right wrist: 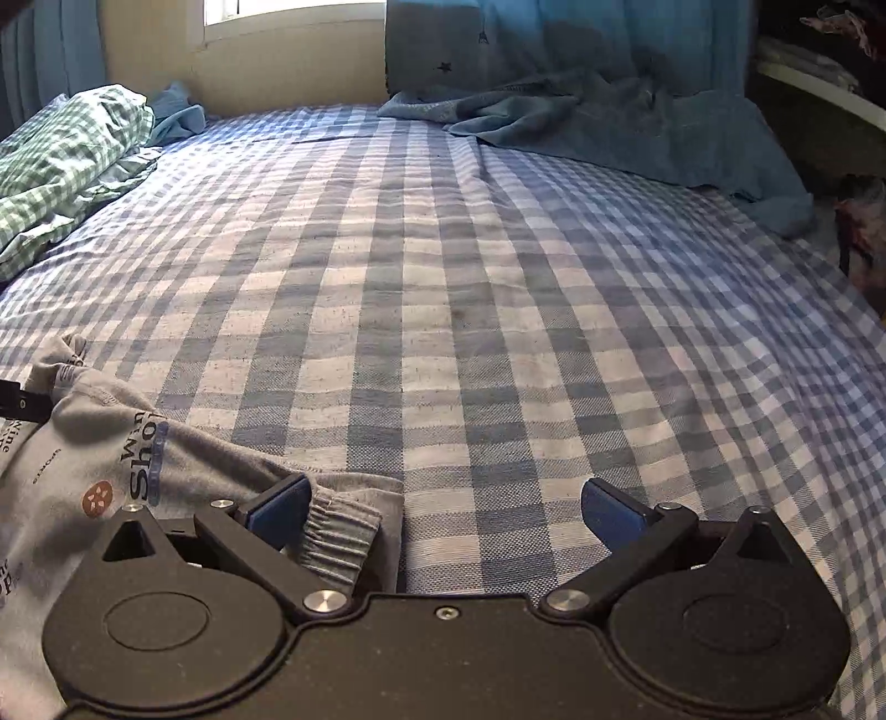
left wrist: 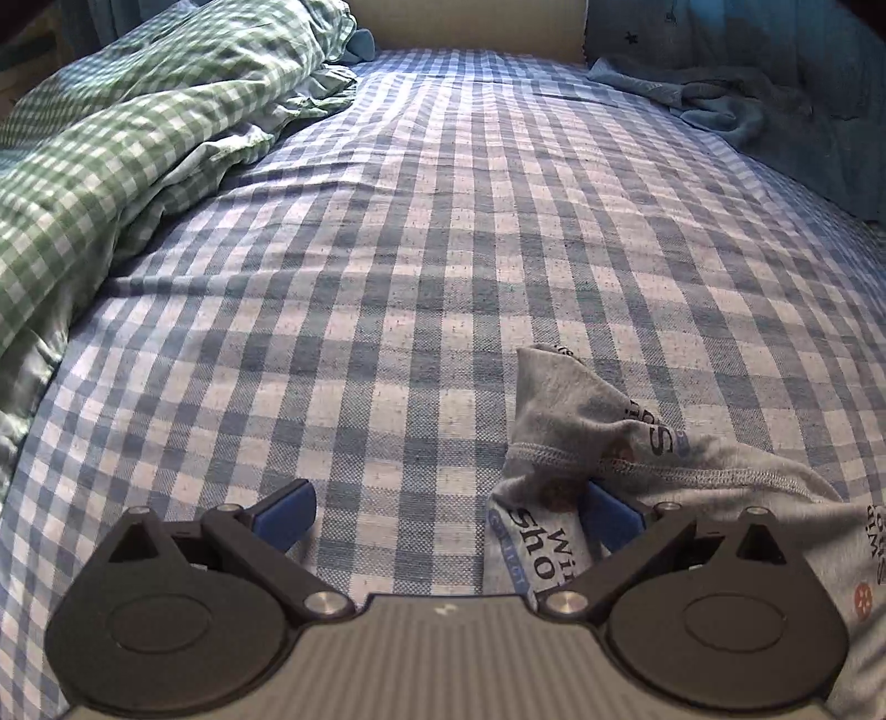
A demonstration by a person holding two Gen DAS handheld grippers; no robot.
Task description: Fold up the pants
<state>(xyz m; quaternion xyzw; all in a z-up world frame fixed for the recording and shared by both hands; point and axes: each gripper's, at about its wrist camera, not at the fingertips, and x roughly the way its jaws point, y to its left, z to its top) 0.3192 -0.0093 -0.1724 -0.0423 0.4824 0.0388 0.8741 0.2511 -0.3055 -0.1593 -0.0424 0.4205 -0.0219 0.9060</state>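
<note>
The grey printed pants (left wrist: 576, 421) lie crumpled on the blue checked bedsheet (left wrist: 421, 266), at the lower right of the left wrist view. My left gripper (left wrist: 446, 507) is open; its right finger (left wrist: 609, 512) touches a raised fold of the pants, its left finger is over bare sheet. In the right wrist view the pants (right wrist: 166, 459) lie at the lower left, with a ribbed cuff (right wrist: 338, 540) beside the left finger (right wrist: 279, 509). My right gripper (right wrist: 446, 507) is open and holds nothing. A tip of the left gripper shows at the left edge (right wrist: 22, 401).
A green checked duvet (left wrist: 122, 149) is bunched along the left side of the bed. A blue towel (right wrist: 637, 127) lies at the far right corner below a blue curtain (right wrist: 554, 39). A wall and window (right wrist: 293, 11) are at the head. The bed's right edge (right wrist: 864, 343) drops off.
</note>
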